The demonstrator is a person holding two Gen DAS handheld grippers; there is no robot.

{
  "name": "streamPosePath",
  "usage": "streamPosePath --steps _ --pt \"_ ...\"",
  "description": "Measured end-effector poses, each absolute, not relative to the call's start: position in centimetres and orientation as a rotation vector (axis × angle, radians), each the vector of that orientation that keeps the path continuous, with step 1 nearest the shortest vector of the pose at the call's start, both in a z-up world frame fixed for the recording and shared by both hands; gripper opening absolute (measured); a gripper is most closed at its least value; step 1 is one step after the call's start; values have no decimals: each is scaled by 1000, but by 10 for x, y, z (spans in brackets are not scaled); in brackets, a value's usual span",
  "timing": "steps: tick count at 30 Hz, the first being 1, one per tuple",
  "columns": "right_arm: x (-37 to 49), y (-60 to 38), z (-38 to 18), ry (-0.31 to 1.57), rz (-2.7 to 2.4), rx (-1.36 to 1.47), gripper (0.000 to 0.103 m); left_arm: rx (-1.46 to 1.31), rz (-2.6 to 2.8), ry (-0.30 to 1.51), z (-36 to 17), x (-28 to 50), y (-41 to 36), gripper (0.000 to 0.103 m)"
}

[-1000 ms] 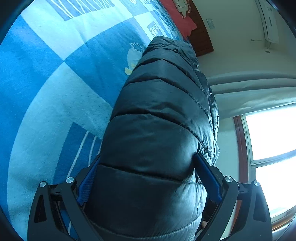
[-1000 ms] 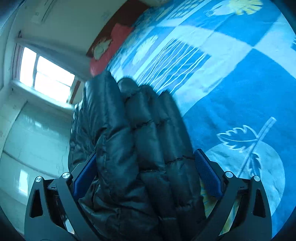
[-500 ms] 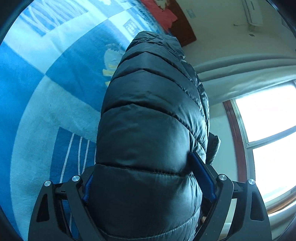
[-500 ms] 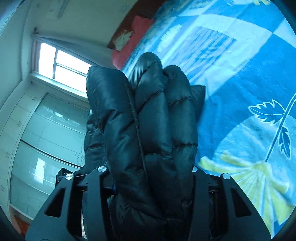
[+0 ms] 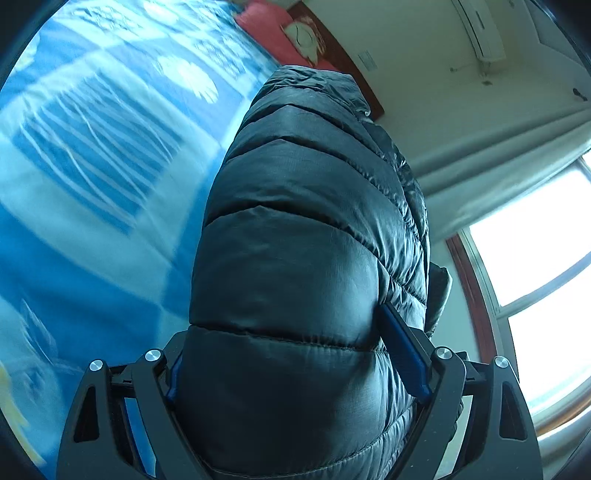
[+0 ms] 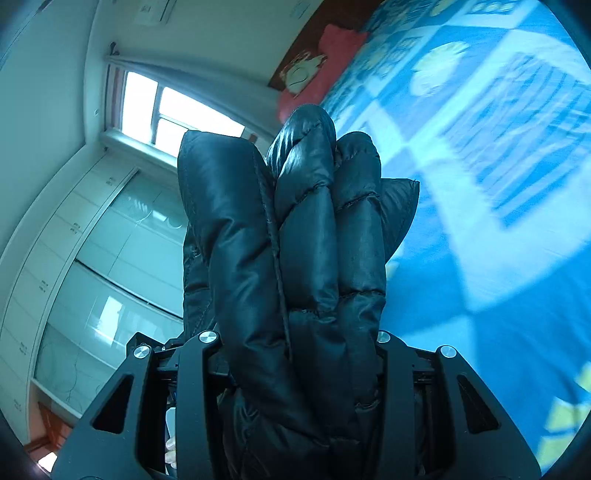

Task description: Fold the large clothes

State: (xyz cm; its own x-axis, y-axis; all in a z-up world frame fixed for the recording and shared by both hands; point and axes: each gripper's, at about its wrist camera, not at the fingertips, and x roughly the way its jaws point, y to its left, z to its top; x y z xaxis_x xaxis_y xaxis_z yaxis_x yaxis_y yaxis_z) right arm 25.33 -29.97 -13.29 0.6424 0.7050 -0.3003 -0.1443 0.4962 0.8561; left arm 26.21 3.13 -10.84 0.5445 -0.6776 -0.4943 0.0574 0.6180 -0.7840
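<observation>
Jaws of the right gripper (image 6: 295, 339) have just clamped the black quilted down jacket (image 6: 295, 240), the left gripper (image 5: 291, 354) squeezes its bulk wide, so lifting for a fold looks under way.

Black quilted jacket (image 5: 303, 258); blue/white patterned blanket (image 5: 92, 166); red pillow (image 6: 332, 48).

A bed (image 5: 92, 184) is lying under a blue and white patterned blanket (image 6: 498, 184) with leaf and stripe motifs. A red pillow (image 5: 266, 26) is resting at the head, against a dark wooden headboard (image 5: 354, 74). Pale walls (image 5: 424, 92) are enclosing the room, and an air conditioner (image 5: 480, 33) is hanging high on one of them. Daylight is streaming through a window (image 5: 535, 258) with a reddish-brown frame, below a light curtain (image 5: 480, 166). A wardrobe with glossy pale doors (image 6: 110, 277) is standing beside the window.
</observation>
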Motion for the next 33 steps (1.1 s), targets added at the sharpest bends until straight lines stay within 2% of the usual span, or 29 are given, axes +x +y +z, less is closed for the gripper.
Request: streamPosePath --steps 8,16,26,33 --pt "299 -267 -139 753 608 941 40 -781 -427 891 -113 302 73 85" --pt "320 -260 -152 823 568 987 40 -777 -372 957 -134 327 82 85" --pt "323 -266 -180 838 556 1064 42 -744 -337 956 -152 326 84 86" --pt "327 -262 -179 848 532 1049 46 -744 -333 964 -150 323 87 87"
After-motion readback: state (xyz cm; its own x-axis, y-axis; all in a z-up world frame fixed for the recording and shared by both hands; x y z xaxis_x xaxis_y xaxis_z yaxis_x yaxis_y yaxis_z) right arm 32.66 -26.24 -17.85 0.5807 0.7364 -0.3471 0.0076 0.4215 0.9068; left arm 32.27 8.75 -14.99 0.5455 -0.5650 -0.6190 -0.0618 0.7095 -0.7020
